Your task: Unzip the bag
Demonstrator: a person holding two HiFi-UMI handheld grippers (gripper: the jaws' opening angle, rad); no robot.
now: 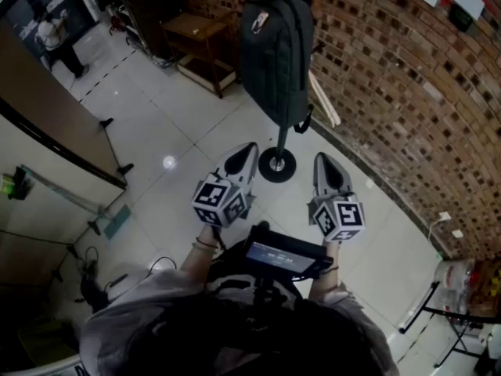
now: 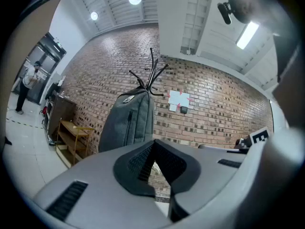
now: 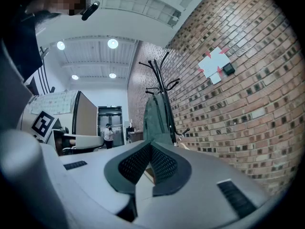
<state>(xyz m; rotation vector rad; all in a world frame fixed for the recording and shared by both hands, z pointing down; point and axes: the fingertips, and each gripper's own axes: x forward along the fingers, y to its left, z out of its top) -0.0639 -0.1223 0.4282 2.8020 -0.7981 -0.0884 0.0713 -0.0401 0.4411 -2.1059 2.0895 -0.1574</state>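
Nearest, the left gripper (image 1: 244,151) and the right gripper (image 1: 326,161) point level, side by side, each with its jaws pressed together on nothing. Between their tips sits the coat stand base (image 1: 277,164). Beyond, well apart from both, the grey bag (image 1: 275,53) hangs from that stand.

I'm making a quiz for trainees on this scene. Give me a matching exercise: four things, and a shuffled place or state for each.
1 backpack
2 right gripper
3 wooden shelf
4 white sheets

A stuck on the brick wall
B hanging on the coat stand
C jaws together, nothing between them
D standing on the floor

Pairs: 1-B, 2-C, 3-D, 4-A
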